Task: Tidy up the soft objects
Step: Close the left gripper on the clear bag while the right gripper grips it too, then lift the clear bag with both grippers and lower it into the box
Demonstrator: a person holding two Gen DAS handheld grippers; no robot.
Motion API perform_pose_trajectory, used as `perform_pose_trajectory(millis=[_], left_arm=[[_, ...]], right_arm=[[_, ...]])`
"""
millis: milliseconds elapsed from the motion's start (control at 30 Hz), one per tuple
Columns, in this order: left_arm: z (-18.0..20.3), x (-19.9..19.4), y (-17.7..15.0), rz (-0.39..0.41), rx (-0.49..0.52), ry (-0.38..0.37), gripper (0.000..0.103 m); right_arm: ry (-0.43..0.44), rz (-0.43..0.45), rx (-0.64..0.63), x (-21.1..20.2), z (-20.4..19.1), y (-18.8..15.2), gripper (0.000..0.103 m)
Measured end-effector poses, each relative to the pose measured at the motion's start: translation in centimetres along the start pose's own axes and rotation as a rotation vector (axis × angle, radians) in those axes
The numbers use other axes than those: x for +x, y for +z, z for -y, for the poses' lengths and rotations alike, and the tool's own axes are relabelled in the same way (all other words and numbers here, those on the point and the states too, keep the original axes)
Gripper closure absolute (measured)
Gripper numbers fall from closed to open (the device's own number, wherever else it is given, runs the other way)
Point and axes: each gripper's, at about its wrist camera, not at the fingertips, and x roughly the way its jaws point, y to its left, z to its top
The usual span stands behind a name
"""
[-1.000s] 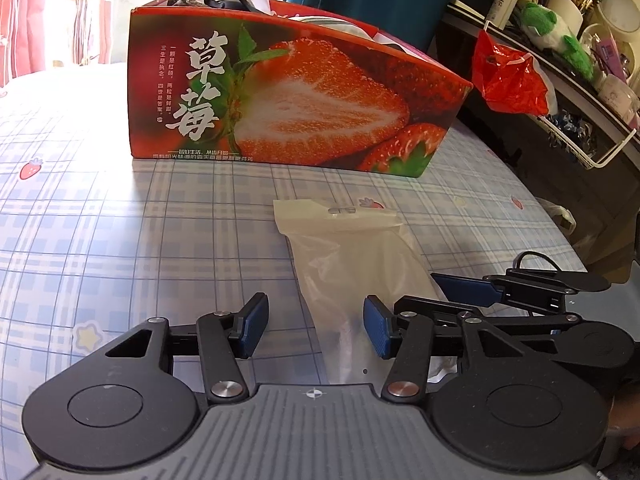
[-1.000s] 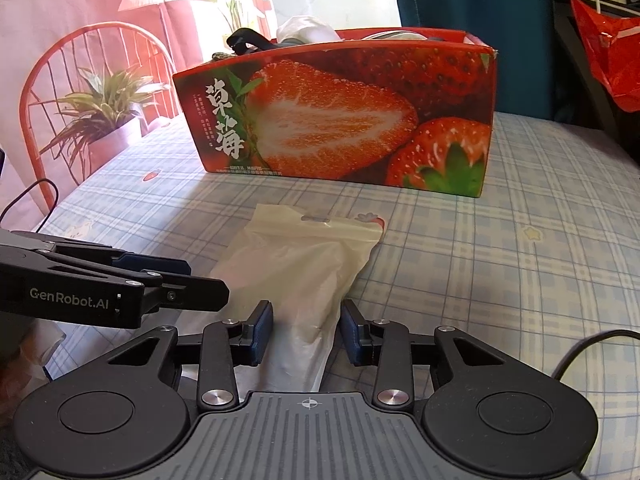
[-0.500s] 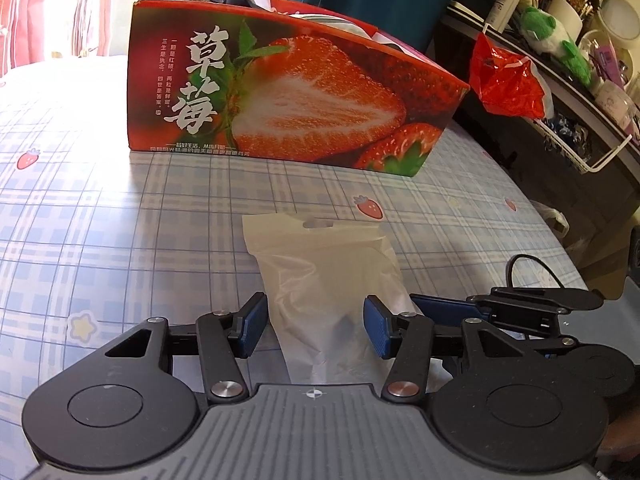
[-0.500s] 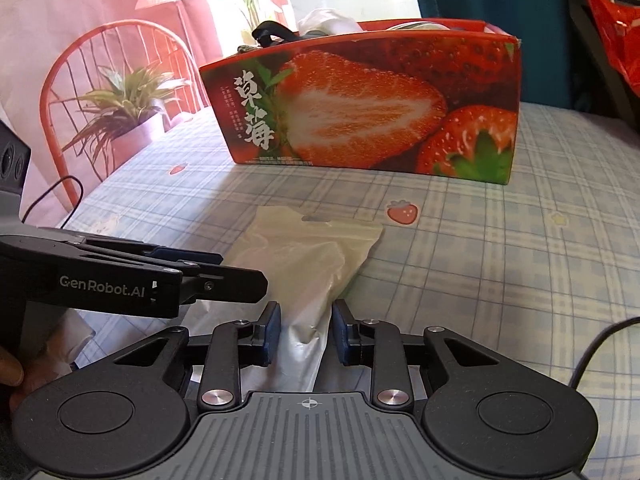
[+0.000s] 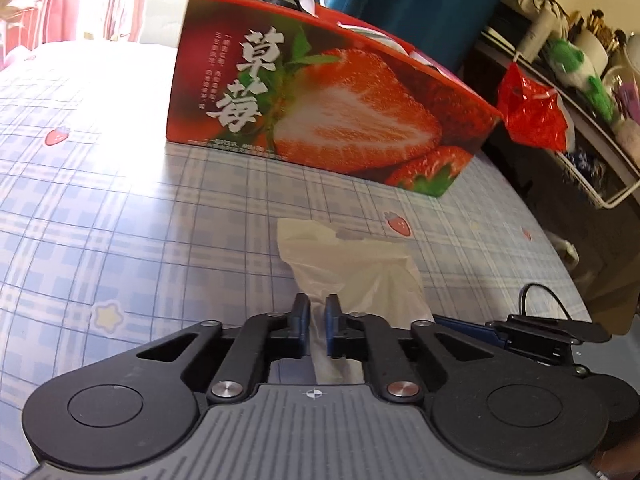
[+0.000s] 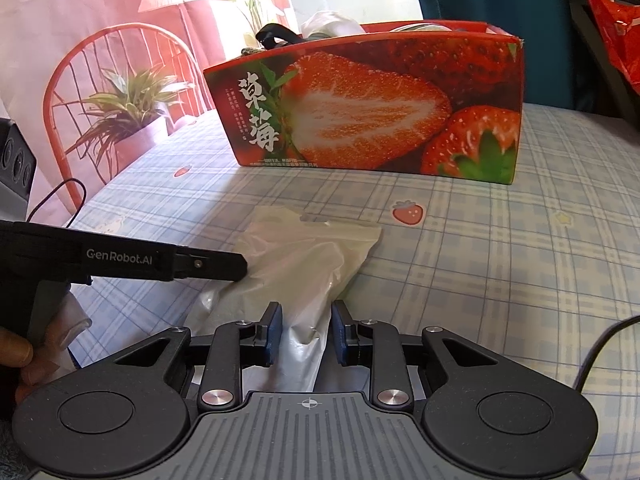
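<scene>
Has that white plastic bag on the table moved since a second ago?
Yes. The white plastic bag slid nearer, away from the strawberry box, past the strawberry print; the left gripper jaws just closed on it.

Checked strawberry-print tablecloth [image 6: 500, 264], red wire chair [image 6: 60, 92] at 10 o'clock, cluttered shelf [image 5: 580, 92] at 2, sun glare far left

Both grippers on a white plastic bag [image 6: 308, 264] before a strawberry box [image 6: 372, 108]

The right gripper [image 6: 306, 330] has just been closing, its blue pads pressing the bag's crumpled near end. The left gripper [image 6: 240, 266] reaches in from the left edge, its tip on the bag's left side. The bag lies mid-table on a blue checked tablecloth [image 6: 500, 272]; the box stands apart, nearer the far edge.
</scene>
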Motion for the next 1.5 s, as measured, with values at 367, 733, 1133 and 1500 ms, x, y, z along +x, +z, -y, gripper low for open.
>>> perform_pose_trajectory(millis=[367, 733, 1133, 1500], left_arm=[[1.0, -1.2, 0.8, 0.07, 0.047, -0.026, 0.099], [3.2, -3.9, 7.9, 0.199, 0.119, -0.086, 0.099], [5.0, -3.6, 18.1, 0.314, 0.177, -0.073, 0.099], [4.1, 1.0, 23.0, 0.312, 0.2, 0.004, 0.099]], right_arm=[[-0.023, 0.078, 0.016, -1.3, 0.6, 0.7, 0.088], [-0.043, 0.246, -0.04, -4.1, 1.1, 6.7, 0.089], [-0.096, 0.387, -0.146, -3.3, 2.1, 17.7, 0.089], [-0.156, 0.386, -0.202, 2.2, 3.5, 22.9, 0.089]])
